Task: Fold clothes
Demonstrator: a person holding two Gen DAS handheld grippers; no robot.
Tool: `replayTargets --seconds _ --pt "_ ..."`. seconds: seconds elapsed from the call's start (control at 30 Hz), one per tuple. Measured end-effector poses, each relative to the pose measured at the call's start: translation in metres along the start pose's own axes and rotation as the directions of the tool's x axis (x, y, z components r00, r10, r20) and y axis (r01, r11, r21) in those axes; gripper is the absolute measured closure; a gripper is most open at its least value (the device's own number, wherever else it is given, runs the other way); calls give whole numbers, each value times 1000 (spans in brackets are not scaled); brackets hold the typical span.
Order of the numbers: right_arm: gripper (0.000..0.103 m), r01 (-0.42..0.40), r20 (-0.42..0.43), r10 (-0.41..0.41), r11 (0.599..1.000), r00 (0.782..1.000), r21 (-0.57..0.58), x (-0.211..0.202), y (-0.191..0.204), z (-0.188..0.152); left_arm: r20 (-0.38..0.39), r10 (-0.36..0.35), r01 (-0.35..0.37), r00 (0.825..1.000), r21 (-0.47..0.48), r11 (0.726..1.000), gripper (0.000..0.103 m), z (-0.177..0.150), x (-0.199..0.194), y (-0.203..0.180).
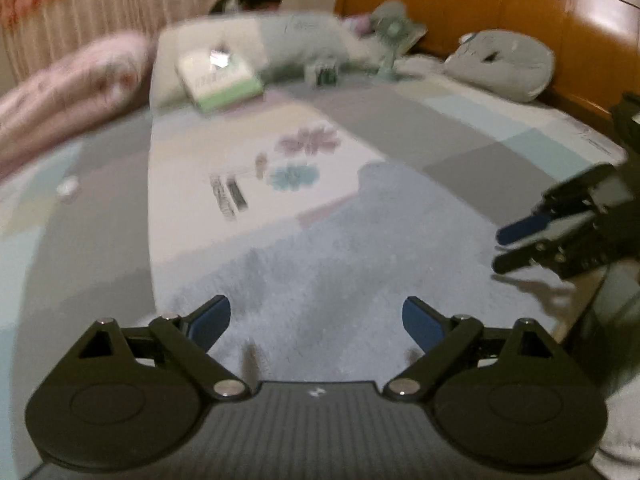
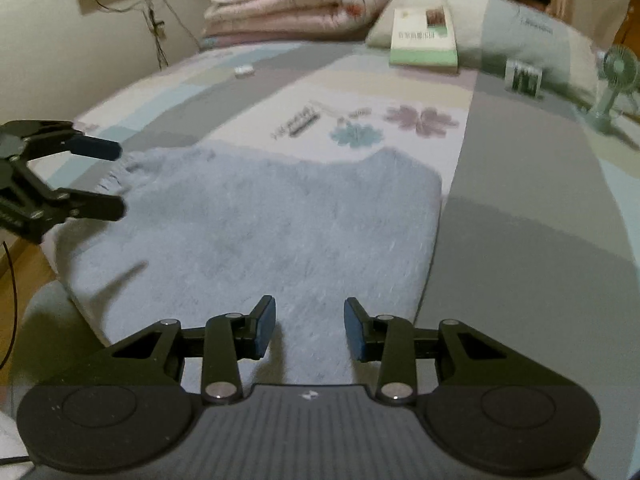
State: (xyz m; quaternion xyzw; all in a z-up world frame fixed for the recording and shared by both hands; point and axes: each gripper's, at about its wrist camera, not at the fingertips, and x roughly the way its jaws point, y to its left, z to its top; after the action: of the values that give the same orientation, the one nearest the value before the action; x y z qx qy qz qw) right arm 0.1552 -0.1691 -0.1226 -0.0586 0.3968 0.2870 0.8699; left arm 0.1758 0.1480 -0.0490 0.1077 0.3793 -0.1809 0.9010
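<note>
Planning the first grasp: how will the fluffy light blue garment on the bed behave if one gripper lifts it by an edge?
The light blue garment looks like soft, fuzzy knit lying limp on the bed, so it will probably drape and sag, not hold shape. Its fringed corner may trail. The pile likely grips the pads rather than slipping.

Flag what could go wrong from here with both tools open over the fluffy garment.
1. The fluffy blue garment looks thick, so the open right tool or left tool may pinch the bedsheet underneath too.
2. Its near-left part hangs over the bed corner; a one-sided pull could drag it off.
</note>
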Motion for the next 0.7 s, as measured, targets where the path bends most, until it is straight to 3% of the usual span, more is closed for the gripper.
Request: replayTargets --seconds 0.1,0.17,0.23,0.4,0.57,0.63,0.7 --pt "56 22 -34 -21 1000 999 15 6 -8 -11 -122 41 -52 992 -88 995 11 -23 23 19" --pt "54 -2 -22 3 999 1000 48 -1 -16 -18 -75 1 -7 997 -83 997 11 -40 13 25" --pt "53 0 -31 2 997 1000 72 -6 -22 -17 -79 7 -10 997 -39 999 10 -42 3 20" --pt "43 -3 11 2 997 1000 73 -7 -28 12 -16 -19 19 1000 -16 1000 10 -9 -1 18" --pt "40 13 27 -13 1000 1000 16 29 -25 59 -14 -25 24 1000 -44 999 10 13 23 28" --pt "40 8 14 -8 1000 1000 7 48 -27 75 -47 6 -9 999 -73 997 10 8 33 37" --pt "40 27 -12 -27 1000 1000 -2 67 -31 85 -41 -21 17 999 -96 995 11 1 35 48"
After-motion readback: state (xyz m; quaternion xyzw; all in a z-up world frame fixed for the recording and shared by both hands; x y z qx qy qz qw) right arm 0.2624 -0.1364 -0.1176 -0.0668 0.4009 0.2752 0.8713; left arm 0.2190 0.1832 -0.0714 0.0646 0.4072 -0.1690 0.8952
